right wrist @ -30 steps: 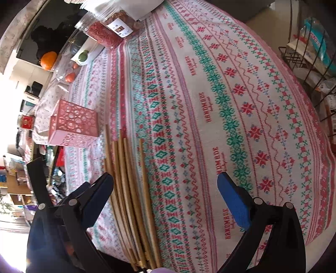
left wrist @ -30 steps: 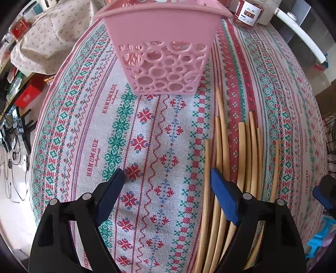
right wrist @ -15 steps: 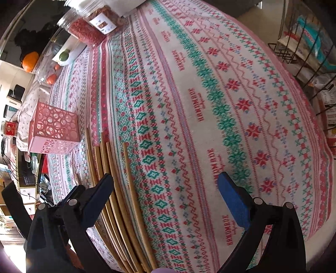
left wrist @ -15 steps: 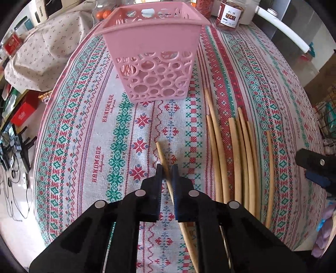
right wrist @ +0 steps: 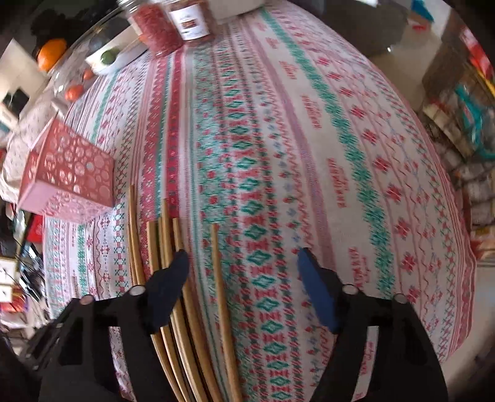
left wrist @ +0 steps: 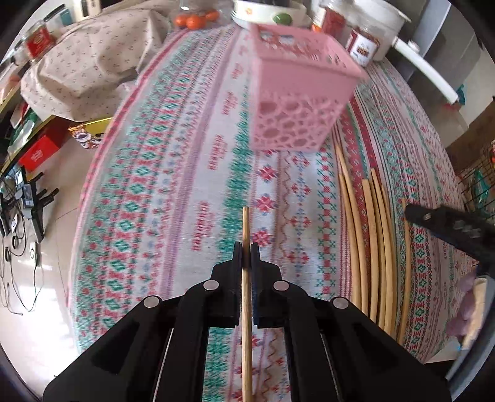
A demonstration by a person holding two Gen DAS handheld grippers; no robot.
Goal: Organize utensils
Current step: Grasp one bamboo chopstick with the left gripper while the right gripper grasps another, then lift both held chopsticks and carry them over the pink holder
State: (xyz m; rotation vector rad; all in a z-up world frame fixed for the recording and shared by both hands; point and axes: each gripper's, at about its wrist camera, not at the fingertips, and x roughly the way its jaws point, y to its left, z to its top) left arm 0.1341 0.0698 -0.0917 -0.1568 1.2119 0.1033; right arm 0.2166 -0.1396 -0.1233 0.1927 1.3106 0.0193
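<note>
chopstick (left wrist: 246, 235) pinched between left fingers (left wrist: 237, 256), right fingers (right wrist: 173, 278) wide above chopstick row (right wrist: 167, 247)

- Left wrist view: rides behind the left gripper (left wrist: 246, 256), well above the tablecloth (left wrist: 161, 191), looking down and ahead to the pink basket (left wrist: 297, 102) at 12–1 o'clock.
- Right wrist view: rides behind the right gripper (right wrist: 243, 297), close over the cloth, basket (right wrist: 66, 173) far off at 9–10 o'clock.
- Shared: basket, cloth, chopstick row (left wrist: 368, 247) (right wrist: 168, 263), jars (left wrist: 363, 46) (right wrist: 188, 21).
</note>
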